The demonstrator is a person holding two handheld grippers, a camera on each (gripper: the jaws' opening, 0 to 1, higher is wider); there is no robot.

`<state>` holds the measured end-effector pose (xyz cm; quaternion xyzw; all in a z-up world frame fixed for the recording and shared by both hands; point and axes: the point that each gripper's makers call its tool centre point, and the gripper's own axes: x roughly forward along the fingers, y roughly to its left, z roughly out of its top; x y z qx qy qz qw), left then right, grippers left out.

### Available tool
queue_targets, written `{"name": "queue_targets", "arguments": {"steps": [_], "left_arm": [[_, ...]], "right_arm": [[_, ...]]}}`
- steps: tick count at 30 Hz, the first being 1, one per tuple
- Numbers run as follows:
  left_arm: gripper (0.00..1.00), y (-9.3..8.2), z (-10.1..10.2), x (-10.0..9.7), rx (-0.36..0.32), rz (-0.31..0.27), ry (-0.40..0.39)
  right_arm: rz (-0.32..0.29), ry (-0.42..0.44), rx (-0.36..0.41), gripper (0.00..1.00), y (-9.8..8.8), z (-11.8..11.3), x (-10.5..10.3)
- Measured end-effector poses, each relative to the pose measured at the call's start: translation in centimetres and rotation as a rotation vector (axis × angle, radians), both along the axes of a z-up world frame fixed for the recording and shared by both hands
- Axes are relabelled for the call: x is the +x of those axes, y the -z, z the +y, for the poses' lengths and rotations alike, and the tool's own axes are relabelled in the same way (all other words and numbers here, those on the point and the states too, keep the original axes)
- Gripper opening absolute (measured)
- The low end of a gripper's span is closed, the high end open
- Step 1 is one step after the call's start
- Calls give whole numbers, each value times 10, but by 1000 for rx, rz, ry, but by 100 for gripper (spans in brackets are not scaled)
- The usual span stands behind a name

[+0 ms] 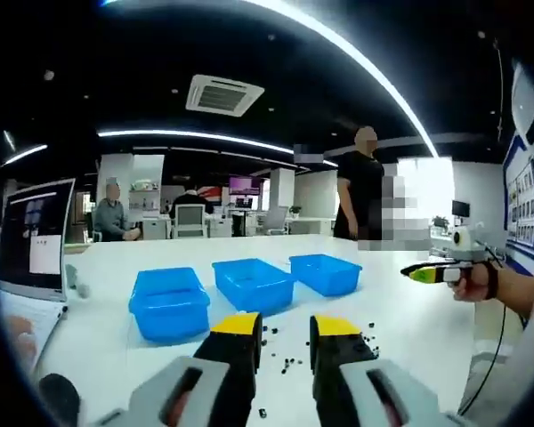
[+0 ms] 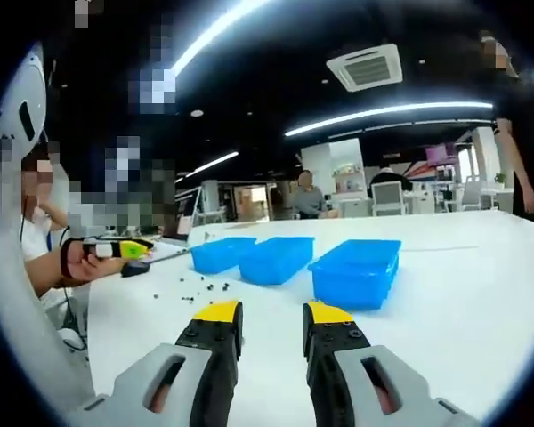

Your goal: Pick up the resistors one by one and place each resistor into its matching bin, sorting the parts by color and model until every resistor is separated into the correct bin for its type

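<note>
Three blue bins stand in a row on the white table: left bin (image 1: pixel 169 302), middle bin (image 1: pixel 254 283), right bin (image 1: pixel 326 272). Small dark resistors (image 1: pixel 287 363) lie scattered on the table in front of them, just beyond my left gripper (image 1: pixel 285 331), which is open and holds nothing. A hand holds my right gripper (image 1: pixel 418 271) off to the right, above the table. In the right gripper view the bins (image 2: pixel 356 267) sit ahead, and the resistors (image 2: pixel 200 286) lie to the left. My right gripper (image 2: pixel 271 318) is open and holds nothing. The left gripper (image 2: pixel 142 245) hovers at far left.
A laptop (image 1: pixel 36 236) stands open at the table's left edge. A person (image 1: pixel 363 182) stands behind the table, and others sit at desks farther back. The person holding the grippers (image 2: pixel 36 231) sits at the table's near side.
</note>
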<state>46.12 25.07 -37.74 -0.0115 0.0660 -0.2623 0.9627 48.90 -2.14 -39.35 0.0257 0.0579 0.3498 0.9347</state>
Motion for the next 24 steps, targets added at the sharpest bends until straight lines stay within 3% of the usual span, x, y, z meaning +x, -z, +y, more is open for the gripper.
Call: {"name": "queue_targets", "arguments": {"steps": [15, 24], "left_arm": [[25, -13, 2, -2, -24, -45, -21], [25, -11, 7, -4, -24, -52, -19]], "right_arm": [[-30, 1, -3, 29, -9, -1, -4], [-41, 4, -6, 29, -10, -2, -8]]}}
